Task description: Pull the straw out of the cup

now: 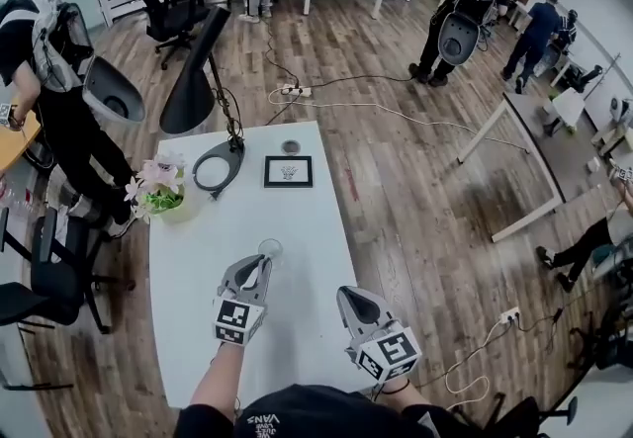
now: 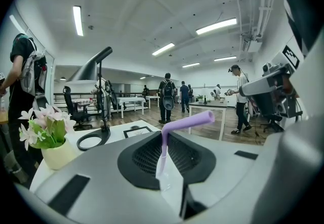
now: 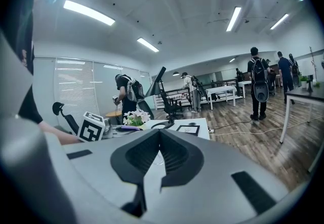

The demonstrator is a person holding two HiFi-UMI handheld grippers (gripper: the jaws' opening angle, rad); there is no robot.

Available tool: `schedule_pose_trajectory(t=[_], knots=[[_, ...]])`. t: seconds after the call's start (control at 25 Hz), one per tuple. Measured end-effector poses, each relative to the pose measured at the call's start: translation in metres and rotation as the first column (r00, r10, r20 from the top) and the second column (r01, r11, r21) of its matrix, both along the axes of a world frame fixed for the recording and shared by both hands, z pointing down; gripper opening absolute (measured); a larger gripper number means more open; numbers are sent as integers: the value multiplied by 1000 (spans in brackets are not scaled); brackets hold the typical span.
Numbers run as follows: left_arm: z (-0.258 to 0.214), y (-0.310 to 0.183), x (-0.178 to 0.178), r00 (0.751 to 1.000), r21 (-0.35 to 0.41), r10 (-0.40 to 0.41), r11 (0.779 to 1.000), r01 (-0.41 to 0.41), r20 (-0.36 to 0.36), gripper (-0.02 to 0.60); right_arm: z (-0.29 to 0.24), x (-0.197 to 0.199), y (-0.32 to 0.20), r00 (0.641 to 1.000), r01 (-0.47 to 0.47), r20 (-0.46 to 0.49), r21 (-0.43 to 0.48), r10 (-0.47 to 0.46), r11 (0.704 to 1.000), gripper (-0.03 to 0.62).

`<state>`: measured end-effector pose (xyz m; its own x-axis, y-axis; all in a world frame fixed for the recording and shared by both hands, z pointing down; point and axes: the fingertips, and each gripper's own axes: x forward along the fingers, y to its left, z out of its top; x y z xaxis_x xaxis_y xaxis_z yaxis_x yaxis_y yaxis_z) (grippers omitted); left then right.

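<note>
A clear cup (image 1: pixel 269 249) stands near the middle of the white table (image 1: pixel 307 228). My left gripper (image 1: pixel 259 264) reaches it from the near side. In the left gripper view a purple straw (image 2: pixel 163 148) with a bent top rises out of the cup (image 2: pixel 164 183) between the two dark pads. My left gripper (image 2: pixel 163 136) is shut on the straw's upright part. My right gripper (image 1: pixel 346 294) hovers over the table's near right edge, apart from the cup. Its jaws (image 3: pixel 160 133) meet at the tips with nothing between them.
At the table's far end stand a flower pot (image 1: pixel 163 194), a black lamp (image 1: pixel 213 80) with a ring base, a framed picture (image 1: pixel 288 170) and a small dark disc (image 1: pixel 290 145). A person (image 1: pixel 59 80) stands left of the table. Cables cross the floor on the right.
</note>
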<state>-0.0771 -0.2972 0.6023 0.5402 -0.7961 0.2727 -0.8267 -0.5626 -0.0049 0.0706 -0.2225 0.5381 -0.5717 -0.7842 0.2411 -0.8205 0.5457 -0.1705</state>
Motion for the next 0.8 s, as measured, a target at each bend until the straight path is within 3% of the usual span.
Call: schedule_pose_trajectory(t=[0.8], knots=[[-19,5,-5,1000,20,-10,1000,10,-17,38,-8,-5,4,1000,10,4,20,-10,1000,17]])
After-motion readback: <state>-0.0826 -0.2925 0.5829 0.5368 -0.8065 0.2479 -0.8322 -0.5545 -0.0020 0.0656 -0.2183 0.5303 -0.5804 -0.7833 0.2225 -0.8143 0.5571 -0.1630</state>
